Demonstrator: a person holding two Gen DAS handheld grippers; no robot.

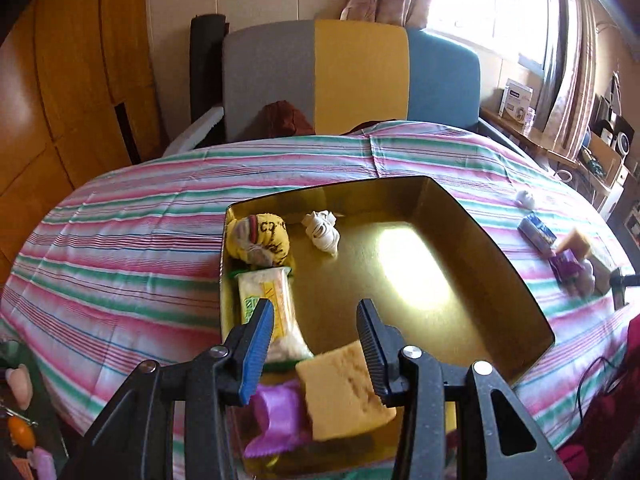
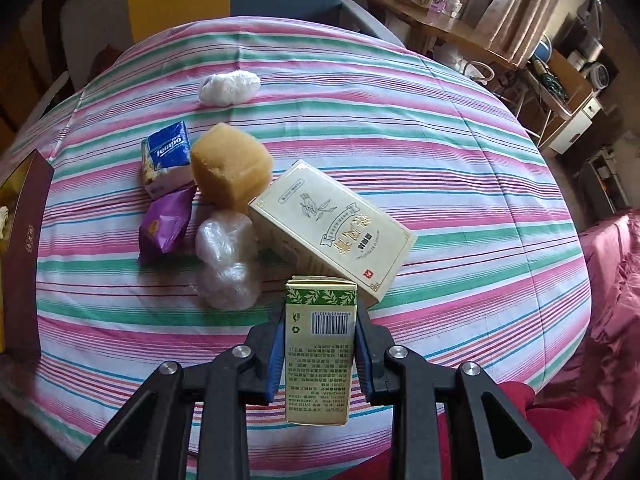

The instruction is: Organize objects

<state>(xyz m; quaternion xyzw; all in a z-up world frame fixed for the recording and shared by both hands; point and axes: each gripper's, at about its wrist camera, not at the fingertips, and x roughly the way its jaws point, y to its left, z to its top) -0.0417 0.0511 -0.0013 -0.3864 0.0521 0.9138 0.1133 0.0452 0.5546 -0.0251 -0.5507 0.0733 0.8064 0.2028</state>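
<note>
A gold tray (image 1: 500, 248) sits on the striped table. In it lie a yellow cloth bundle (image 1: 258, 240), a white knotted cloth (image 1: 322, 230), a green-and-white packet (image 1: 272, 312), a pink wrapper (image 1: 276, 416) and a yellow sponge (image 1: 344, 392). My left gripper (image 1: 316, 316) is open above the tray's near end, the sponge lying below its right finger. My right gripper (image 2: 320, 320) is shut on a small green box (image 2: 320, 352). Ahead of it lie a cream box (image 2: 336, 228), a tan sponge (image 2: 230, 168), plastic wads (image 2: 228, 256), a purple packet (image 2: 164, 226), a blue tissue pack (image 2: 166, 160) and a white wad (image 2: 229, 86).
A grey, yellow and blue chair (image 1: 352, 76) stands behind the table. A wooden shelf (image 2: 460, 32) with boxes and clutter stands at the right by the window. Red cloth (image 2: 612, 280) lies off the table's right edge. The tray's edge (image 2: 24, 216) shows at the left.
</note>
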